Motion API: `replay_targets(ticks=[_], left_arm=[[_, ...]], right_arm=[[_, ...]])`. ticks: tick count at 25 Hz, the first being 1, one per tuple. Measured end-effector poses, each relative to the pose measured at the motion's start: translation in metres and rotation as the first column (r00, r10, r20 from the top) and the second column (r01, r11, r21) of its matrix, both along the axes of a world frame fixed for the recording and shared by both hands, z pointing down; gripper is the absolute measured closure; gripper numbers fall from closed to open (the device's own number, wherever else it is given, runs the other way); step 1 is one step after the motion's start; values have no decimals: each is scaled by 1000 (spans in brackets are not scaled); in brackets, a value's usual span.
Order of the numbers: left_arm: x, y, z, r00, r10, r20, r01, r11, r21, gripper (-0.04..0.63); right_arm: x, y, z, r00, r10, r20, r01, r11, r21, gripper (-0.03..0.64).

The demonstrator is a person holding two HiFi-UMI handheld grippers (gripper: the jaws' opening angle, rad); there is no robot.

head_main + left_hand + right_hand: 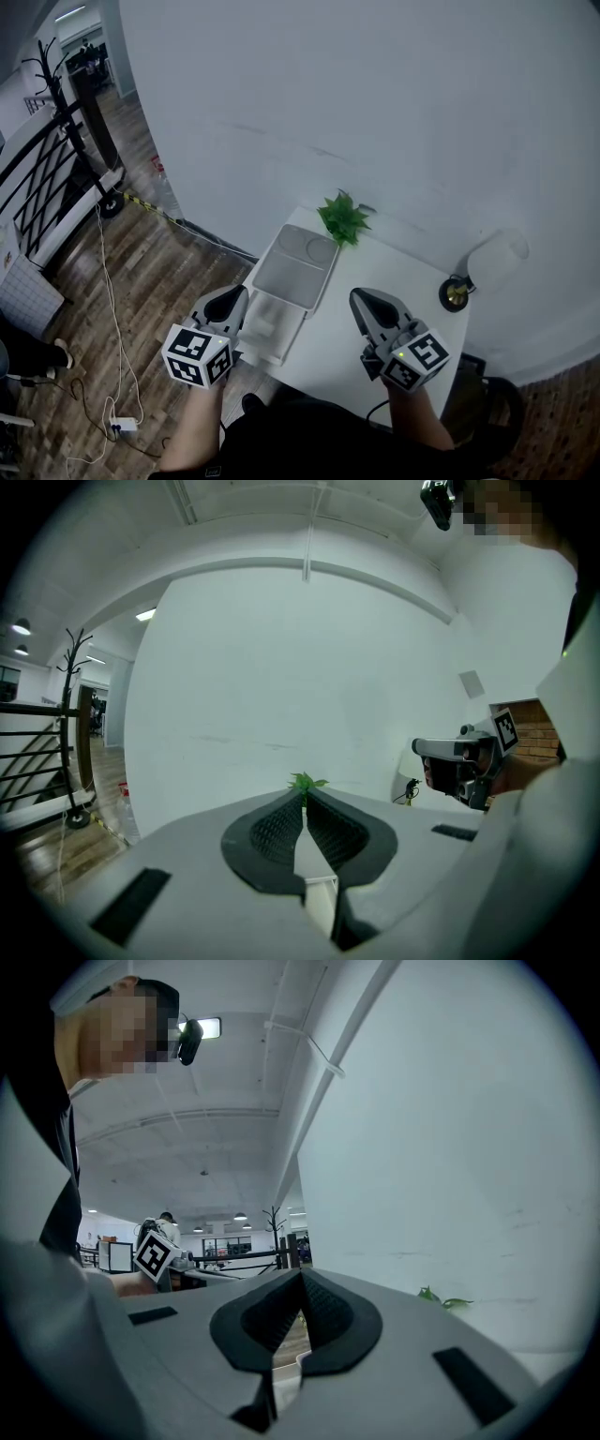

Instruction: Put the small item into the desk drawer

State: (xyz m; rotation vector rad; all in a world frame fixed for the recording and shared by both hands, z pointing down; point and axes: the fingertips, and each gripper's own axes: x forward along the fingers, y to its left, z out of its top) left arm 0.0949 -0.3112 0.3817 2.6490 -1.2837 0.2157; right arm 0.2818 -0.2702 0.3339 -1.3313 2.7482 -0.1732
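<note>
The surface (pixel 403 272) stands against the wall (pixel 375 112), with the plant (pixel 342 217) at its back edge and the lamp (pixel 457 293) at its back right corner. The tray (pixel 295 262) lies along the left edge, and the open drawer (pixel 272 328) juts out before it at the front left corner.

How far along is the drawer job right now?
Done: the drawer looks pulled open at the desk's left edge. In hand: nothing; the left tool and right tool are both shut and empty. Left: I can't spot the small item, so picking it up, placing it inside and closing the drawer all remain.
</note>
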Motion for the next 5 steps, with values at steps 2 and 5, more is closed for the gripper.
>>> replay_targets(ticks=[2,5], left_arm=[[-1,1,0,1000,-2,-1,2,1000,-2,575],[-3,3,1,1000,-5,-3,5,1000,-4,575]], right_arm=[[0,1,-1,1000,-1,2,1,1000,-1,614],[0,2,-1,1000,-4,1,4,1000,-2,614]])
